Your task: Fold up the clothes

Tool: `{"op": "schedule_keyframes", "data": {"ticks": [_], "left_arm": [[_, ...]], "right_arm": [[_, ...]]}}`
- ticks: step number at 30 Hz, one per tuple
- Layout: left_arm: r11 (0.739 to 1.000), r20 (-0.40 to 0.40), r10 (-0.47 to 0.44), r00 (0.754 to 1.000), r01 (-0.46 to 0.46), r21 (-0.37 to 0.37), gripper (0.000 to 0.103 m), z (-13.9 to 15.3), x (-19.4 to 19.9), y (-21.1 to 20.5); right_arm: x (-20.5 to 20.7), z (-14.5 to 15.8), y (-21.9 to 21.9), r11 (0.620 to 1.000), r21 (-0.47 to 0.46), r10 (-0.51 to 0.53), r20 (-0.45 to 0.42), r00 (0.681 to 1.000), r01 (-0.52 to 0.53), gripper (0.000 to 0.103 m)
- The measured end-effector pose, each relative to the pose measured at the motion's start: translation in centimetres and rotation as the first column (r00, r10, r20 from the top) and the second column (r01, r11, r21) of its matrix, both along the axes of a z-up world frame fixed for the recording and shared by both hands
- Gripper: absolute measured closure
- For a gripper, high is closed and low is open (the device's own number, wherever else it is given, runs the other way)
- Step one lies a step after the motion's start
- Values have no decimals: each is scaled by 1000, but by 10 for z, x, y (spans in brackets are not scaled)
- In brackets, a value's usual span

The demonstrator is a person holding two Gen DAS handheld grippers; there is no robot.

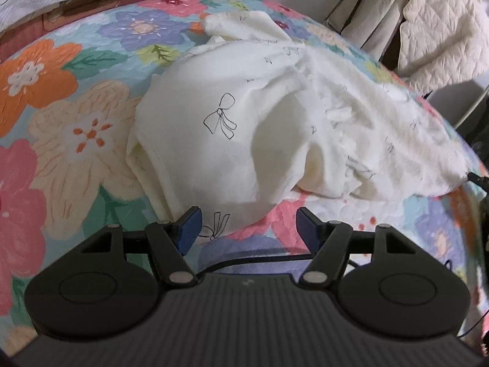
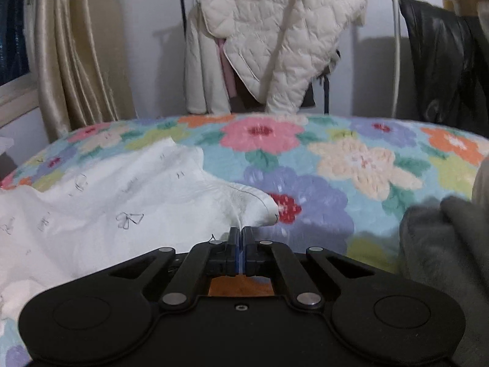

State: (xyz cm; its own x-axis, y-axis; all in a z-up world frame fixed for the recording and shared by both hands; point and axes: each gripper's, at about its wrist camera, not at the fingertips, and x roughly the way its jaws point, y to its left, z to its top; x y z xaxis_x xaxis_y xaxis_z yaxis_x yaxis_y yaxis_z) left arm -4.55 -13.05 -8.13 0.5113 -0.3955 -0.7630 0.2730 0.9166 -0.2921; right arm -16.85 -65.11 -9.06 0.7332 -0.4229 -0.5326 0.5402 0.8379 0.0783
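Right gripper jaws clamp the white garment edge to spread it on the bed; left gripper jaws open, empty, lower centre.

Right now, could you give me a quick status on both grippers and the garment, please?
Left gripper open, hovering at the white garment. Right gripper shut on its edge. Garment crumpled on the floral bedspread. Grey cloth nearby right.

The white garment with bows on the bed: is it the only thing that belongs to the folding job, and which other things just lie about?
Belongs to the job:
- white garment, crumpled on the bed
- right tongs, shut on its edge
- left tongs, open near its hem

Just lying about:
- floral bedspread
- quilted jacket hanging behind
- grey cloth
- curtain
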Motion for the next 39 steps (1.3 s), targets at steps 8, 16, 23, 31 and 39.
{"op": "schedule_keyframes", "data": {"ticks": [8, 16, 23, 31, 39], "left_arm": [[1000, -5, -4, 1000, 4, -4, 35, -1, 1, 1], [999, 2, -36, 999, 36, -33, 35, 3, 0, -2], [998, 17, -67, 998, 67, 8, 35, -1, 2, -9], [999, 21, -52, 998, 52, 2, 35, 1, 4, -8], [1000, 29, -7, 1000, 6, 24, 35, 0, 8, 0]], "right_arm": [[1, -13, 20, 988, -152, -44, -175, 984, 17, 102], [-10, -17, 1, 999, 34, 8, -28, 1000, -7, 68], [0, -20, 12, 993, -63, 98, -42, 994, -100, 91], [1, 4, 34, 966, -253, 35, -96, 995, -59, 103], [20, -11, 24, 918, -396, -125, -288, 949, 0, 103]]}}
